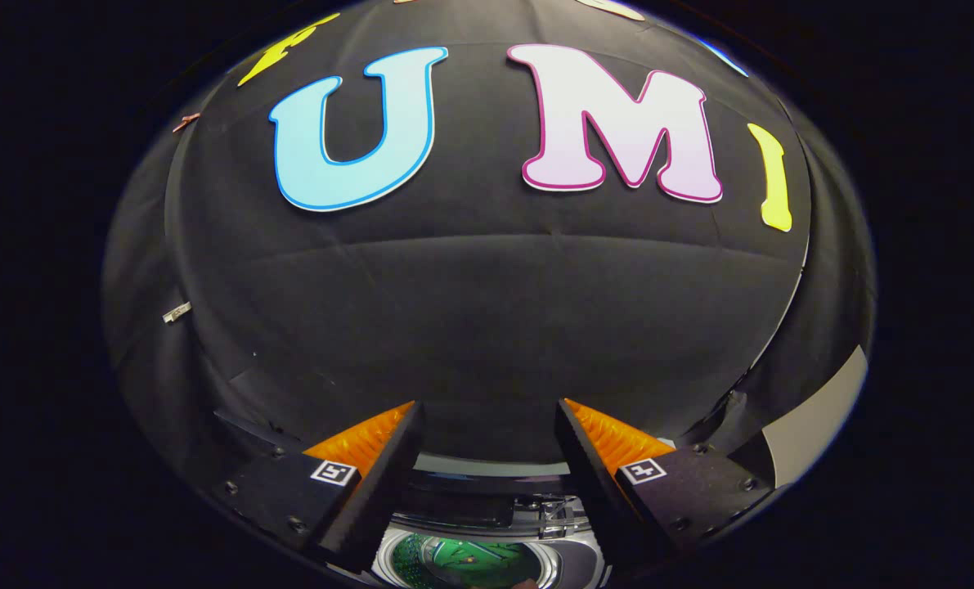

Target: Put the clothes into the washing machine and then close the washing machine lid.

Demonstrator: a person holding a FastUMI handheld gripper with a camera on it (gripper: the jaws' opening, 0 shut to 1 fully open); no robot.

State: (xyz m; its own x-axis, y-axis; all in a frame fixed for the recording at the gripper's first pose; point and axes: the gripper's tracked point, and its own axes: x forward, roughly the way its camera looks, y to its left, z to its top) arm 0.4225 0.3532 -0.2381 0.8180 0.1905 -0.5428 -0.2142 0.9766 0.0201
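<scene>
**Two fingers spread over an open washer drum**

Two fingers of the gripper [487, 409] stood well apart in the gripper view, with nothing between them but the dark booth wall beyond. They pinched nothing.

Below and between the fingers sat the washing machine [487, 523], seen from above. Its round drum opening [470, 560] showed a pale rim, and inside it lay something green, most likely the clothes [462, 564], though too little of it showed to be sure of the garment or how it was bunched. A dark panel at the back of the opening, just ahead of the fingers, may have been the raised lid [470, 503]; its hinge and edge were hard to make out.

By judgement, the cloth already lay in the drum, so closing the lid was probably what remained. Cloth of that kind would be light, soft and limp, best pinched at a raised fold. The lid would be stiff and smooth, possibly slippery; its free front edge looked the sensible place to take hold, or to push down with the fingers.
</scene>
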